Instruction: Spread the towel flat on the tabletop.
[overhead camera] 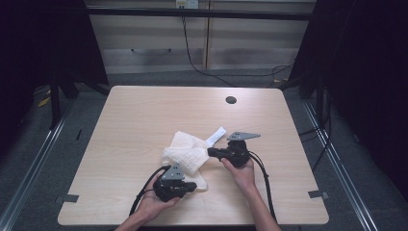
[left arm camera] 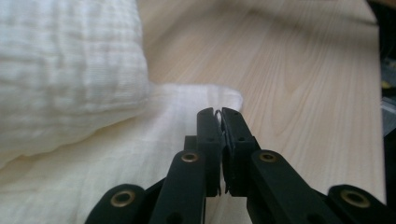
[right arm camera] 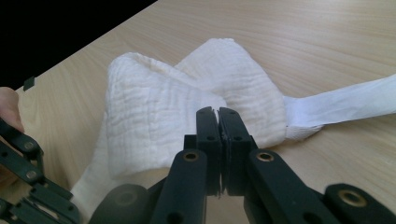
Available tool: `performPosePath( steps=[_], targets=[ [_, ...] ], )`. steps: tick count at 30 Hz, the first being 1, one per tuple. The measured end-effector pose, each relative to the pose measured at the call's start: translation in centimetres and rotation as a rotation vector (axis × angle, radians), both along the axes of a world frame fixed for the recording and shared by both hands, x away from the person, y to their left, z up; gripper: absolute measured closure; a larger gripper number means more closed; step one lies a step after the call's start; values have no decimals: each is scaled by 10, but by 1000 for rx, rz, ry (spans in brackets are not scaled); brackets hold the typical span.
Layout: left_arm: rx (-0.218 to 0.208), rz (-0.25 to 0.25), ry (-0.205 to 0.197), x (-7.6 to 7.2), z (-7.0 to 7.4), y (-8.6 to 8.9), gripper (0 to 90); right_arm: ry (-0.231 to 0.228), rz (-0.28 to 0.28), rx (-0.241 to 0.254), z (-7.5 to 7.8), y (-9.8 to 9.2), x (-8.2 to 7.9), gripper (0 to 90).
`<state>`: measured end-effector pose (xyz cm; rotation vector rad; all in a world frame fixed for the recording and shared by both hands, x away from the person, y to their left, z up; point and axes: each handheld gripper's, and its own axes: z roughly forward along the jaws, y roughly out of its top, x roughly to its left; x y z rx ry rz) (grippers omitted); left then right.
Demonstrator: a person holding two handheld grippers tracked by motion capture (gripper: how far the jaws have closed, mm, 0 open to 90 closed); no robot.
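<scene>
A crumpled white cloth (overhead camera: 185,153) lies near the middle of the wooden table (overhead camera: 144,110), with a white label strip (overhead camera: 216,134) trailing from its far right side. My left gripper (overhead camera: 195,186) lies low at the cloth's near corner and points right. In the left gripper view its jaws (left arm camera: 218,114) are shut with a sliver of the cloth (left arm camera: 70,70) pinched at the tips. My right gripper (overhead camera: 210,151) points left at the cloth's right edge. Its jaws (right arm camera: 217,114) are shut on a fold of the cloth (right arm camera: 149,116), beside the label strip (right arm camera: 345,102).
A dark round cable hole (overhead camera: 231,100) sits at the table's far right. Small grey tape pieces (overhead camera: 317,194) mark the near corners. Black cables trail from both grippers toward the near edge. Dark curtains flank the table, and bare wood surrounds the cloth.
</scene>
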<state>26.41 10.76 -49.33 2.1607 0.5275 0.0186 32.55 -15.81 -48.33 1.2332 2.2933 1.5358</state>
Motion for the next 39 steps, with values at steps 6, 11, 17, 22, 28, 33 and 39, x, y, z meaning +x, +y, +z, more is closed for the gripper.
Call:
performPosePath(
  steps=[6, 11, 17, 22, 28, 33, 39],
  targets=[
    [-91, 51, -3, 6, 18, 23, 875, -8, -25, -7, 5, -14, -3, 881],
    [-143, 104, -31, 11, 29, 50, 877, -2, -58, -26, 7, -27, -7, 881],
    [-186, 171, -34, 17, 37, 78, 878, -1, -85, -52, 13, -41, -14, 881],
    [-210, 221, -29, 19, 40, 100, 878, -9, -99, -81, 21, -52, -22, 881],
    [-214, 274, -5, 20, 32, 123, 880, -2, -101, -98, 23, -62, -34, 881],
    [-149, 270, 11, 25, 18, 116, 879, 31, -92, -116, 8, -61, -41, 881],
    [-95, 266, 55, 29, 1, 114, 856, 58, -78, -136, -2, -57, -41, 880]
  ],
)
